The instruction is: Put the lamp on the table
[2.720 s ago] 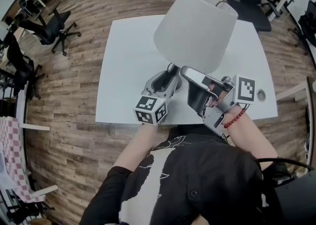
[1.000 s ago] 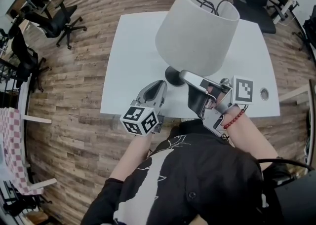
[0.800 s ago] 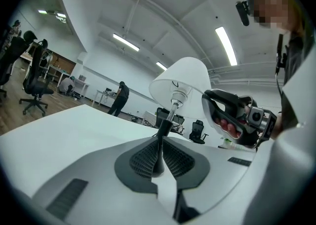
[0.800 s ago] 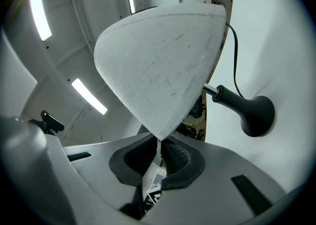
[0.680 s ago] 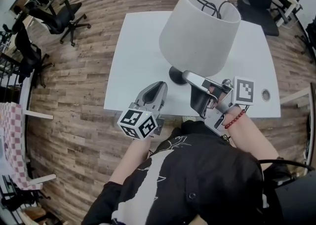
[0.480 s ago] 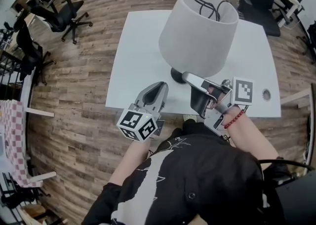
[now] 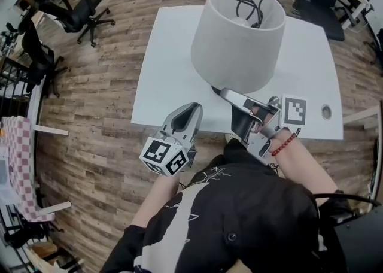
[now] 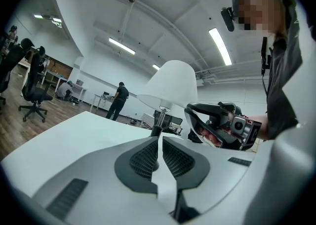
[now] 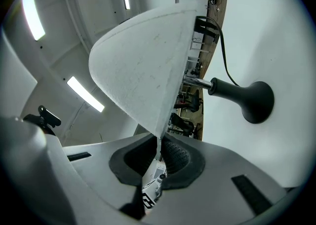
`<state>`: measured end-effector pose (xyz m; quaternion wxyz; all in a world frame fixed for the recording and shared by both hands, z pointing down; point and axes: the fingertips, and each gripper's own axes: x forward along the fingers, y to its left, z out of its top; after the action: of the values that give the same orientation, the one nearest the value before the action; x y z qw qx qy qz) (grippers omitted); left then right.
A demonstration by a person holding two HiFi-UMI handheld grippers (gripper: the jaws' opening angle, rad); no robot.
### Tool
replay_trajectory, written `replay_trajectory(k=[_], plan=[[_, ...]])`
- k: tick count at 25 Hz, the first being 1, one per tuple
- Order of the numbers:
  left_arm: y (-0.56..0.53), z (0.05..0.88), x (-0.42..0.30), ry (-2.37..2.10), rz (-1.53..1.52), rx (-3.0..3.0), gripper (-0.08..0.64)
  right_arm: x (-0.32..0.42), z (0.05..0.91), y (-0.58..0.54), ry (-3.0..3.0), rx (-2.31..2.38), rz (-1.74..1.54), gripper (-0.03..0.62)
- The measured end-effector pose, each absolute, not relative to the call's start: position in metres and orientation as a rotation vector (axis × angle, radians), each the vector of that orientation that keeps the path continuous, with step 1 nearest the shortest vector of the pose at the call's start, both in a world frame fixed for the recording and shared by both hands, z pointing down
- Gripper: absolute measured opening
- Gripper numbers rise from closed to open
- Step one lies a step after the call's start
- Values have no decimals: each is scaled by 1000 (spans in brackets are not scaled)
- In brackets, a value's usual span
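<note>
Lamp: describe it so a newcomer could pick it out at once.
Find the white table in the middle of the wood-floored room. Toward the person's side of it stands the lamp, the right hand-held gripper pinching its shade's lower rim. Nothing else there has a wide pale conical shade on a dark rounded base.

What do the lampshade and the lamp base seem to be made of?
The lampshade: probably fabric, matte off-white, with a fine grainy texture. The lamp base: smooth black plastic or painted metal, satin; only a soft sheen shows.
</note>
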<state>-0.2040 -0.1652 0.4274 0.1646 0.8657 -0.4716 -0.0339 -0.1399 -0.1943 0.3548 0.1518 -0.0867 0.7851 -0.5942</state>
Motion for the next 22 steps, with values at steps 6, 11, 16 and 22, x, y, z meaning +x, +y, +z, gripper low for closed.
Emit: replay_trajectory(k=[6, 11, 16, 22], plan=[[-161, 433, -207, -1354, -82, 2445, 40, -140, 357, -194, 2256, -240, -1720, 32], [-161, 435, -208, -1367, -90, 2423, 40, -140, 360, -192, 2261, -229, -1730, 32], [-159, 434, -209, -1370, -99, 2420, 40, -140, 360, -192, 2261, -234, -1732, 33], [-157, 438, -213, -1373, -106, 2413, 40, -141, 363, -193, 2264, -234, -1720, 35]])
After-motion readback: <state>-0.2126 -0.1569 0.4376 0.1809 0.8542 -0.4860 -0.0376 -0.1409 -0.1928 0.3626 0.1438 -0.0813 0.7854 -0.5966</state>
